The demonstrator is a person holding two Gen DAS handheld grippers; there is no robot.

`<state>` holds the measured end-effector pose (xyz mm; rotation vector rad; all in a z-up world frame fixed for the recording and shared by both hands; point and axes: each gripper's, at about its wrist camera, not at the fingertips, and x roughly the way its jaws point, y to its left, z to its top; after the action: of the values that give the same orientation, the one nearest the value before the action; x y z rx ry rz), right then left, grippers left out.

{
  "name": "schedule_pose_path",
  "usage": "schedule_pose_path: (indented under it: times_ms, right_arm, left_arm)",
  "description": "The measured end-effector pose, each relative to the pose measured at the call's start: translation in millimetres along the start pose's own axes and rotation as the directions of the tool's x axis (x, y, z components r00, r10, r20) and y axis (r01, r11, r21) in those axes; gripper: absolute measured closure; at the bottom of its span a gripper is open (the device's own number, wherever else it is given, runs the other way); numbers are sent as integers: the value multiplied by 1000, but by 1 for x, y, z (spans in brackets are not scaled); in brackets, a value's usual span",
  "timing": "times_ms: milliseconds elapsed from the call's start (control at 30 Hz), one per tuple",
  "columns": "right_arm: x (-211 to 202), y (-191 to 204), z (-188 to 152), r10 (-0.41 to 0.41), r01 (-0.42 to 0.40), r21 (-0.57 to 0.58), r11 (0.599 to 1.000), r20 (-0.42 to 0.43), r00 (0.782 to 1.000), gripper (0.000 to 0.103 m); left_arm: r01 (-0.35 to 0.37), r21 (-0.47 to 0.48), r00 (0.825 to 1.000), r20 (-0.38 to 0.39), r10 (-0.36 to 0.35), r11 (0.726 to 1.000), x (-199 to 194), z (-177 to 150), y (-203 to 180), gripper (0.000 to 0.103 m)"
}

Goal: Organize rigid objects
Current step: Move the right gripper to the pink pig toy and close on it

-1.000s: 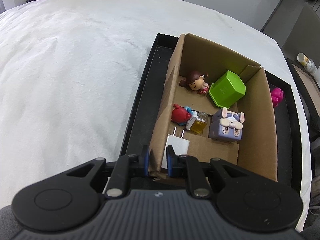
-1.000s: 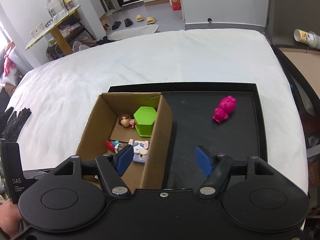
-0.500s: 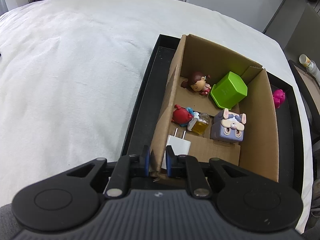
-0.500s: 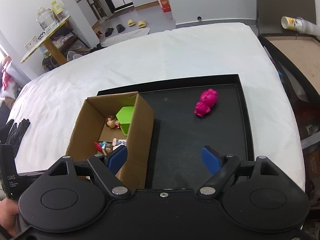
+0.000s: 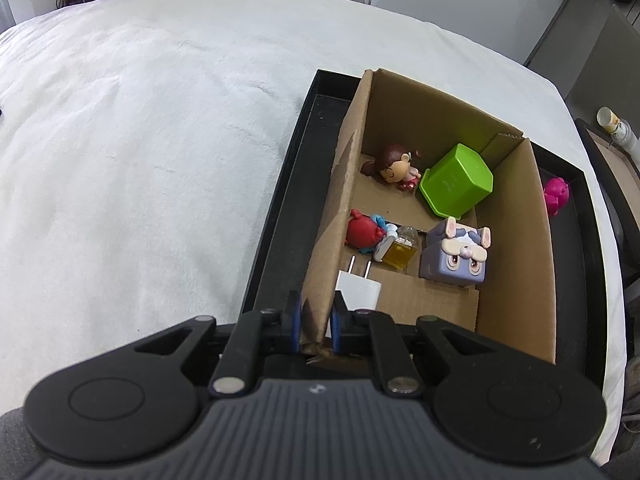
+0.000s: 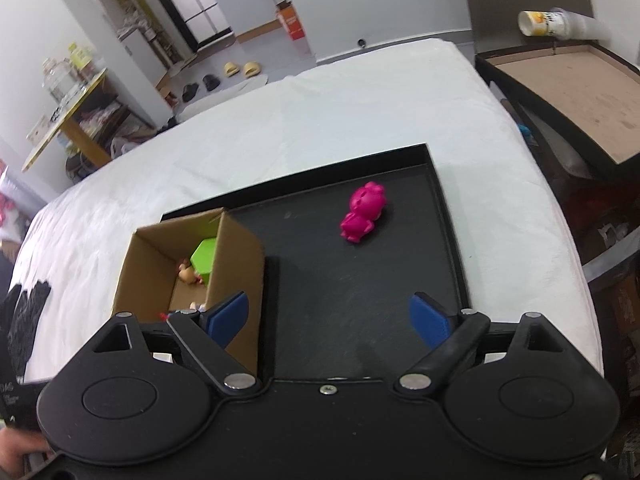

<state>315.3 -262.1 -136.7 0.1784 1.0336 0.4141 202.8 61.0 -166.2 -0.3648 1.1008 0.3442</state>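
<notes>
The pink pig figure [image 6: 363,214] was seen lying on its side on the bare floor of the black tray [image 6: 448,216], near the tray's far right corner and well apart from the cardboard box [image 6: 240,268]. From the left wrist view only a sliver of the pig [image 5: 556,196] was shown past the box's right wall. The box [image 5: 516,248] was stood inside the tray [image 5: 280,216], on its left part. Inside it a green plastic container [image 5: 456,180] was tipped on its side at the far end, with a brown-haired doll figure [image 5: 394,168] laid beside it. Nearer, a purple rabbit-faced cube [image 5: 456,256], a small bottle of yellow liquid [image 5: 400,248], a red and blue figure [image 5: 364,232] and a white plug adapter [image 5: 358,290] were spread over the bottom.

The box's near left wall was clamped by the left gripper [image 5: 316,322], its blue fingers pressed on either side of the cardboard. The right gripper [image 6: 328,318] was held over the tray's near part, its fingers [image 6: 428,318] spread wide with nothing between them; they had just been opening. The tray was set on a bed covered in a white sheet [image 6: 320,120].
</notes>
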Motion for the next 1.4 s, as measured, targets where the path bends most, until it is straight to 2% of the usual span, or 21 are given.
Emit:
schedule_pose_path:
  times_ms: [433,933,1400]
  right_arm:
    - [27,-26,-5,33,-39,110,993,61,998,15]
    - [82,-32,11,-2,-5,82,997,76,997,15]
    - [135,-34,30,-48,44,80,996,48,998,15]
  left_arm:
    - [-23,29,1000,-7,24,999,3,1,-5,90]
    - [-52,53,998,-45,54,997,17,4,-12,90]
    - [-83,55,993,-79,87,995,30,6,-15,90]
